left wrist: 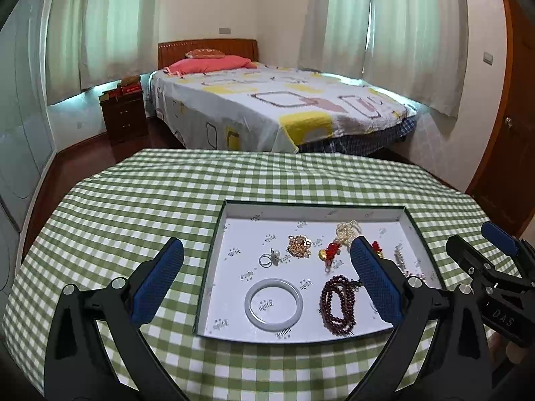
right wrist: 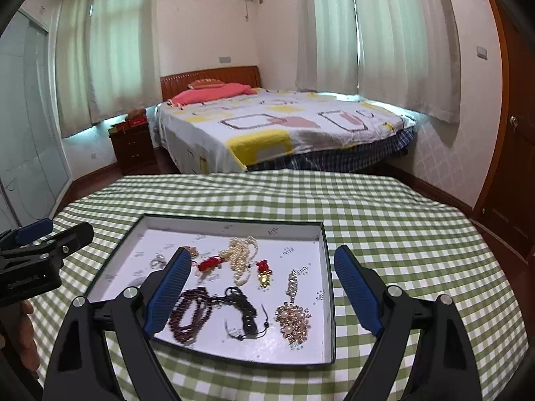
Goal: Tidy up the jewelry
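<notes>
Desk [left wrist: 133, 200] under green-and-white checked cloth; bedroom behind, bed [left wrist: 267, 107] with patterned sheet, curtains, nightstand at left; shallow white tray [left wrist: 214, 267] sits on the desk, long axis running left-right across the left wrist view, near edge toward the camera; inside lie white bangle [left wrist: 273, 306], dark red bead string [left wrist: 334, 307], pearl strand [right wrist: 242, 260], gold cluster brooch [right wrist: 294, 320], ring [left wrist: 269, 259]; left gripper [left wrist: 267, 267] spread wide, nothing between pads; right gripper [right wrist: 260, 267] likewise spread, empty, above the tray.
</notes>
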`<state>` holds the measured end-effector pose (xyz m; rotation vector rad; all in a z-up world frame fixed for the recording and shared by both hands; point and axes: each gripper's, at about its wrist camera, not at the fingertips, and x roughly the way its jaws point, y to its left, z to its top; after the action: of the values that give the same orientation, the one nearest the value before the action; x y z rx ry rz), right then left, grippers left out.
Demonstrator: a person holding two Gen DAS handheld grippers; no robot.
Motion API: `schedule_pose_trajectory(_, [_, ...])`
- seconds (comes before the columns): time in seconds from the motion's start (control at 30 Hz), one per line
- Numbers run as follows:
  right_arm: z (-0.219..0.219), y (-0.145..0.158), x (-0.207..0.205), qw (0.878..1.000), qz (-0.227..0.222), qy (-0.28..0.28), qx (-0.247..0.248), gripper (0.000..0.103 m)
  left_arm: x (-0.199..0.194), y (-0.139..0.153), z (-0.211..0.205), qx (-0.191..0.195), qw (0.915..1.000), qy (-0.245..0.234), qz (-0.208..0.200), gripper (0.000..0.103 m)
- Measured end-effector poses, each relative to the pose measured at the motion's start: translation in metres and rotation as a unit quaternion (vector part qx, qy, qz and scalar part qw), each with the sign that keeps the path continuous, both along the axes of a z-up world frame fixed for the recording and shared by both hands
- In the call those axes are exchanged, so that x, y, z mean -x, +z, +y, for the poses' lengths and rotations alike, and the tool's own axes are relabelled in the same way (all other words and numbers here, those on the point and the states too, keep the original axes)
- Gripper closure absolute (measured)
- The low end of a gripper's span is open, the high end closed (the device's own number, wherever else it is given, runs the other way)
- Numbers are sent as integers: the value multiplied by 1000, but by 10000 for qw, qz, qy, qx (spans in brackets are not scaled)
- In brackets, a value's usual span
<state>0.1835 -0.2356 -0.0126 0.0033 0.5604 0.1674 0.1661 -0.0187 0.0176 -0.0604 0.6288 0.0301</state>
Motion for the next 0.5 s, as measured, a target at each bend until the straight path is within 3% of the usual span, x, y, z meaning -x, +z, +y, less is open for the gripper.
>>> schedule_pose_trajectory(0.5, [9,54,71,9981,-563,256,12,18,81,58,6,-41,9982,119,-585,5])
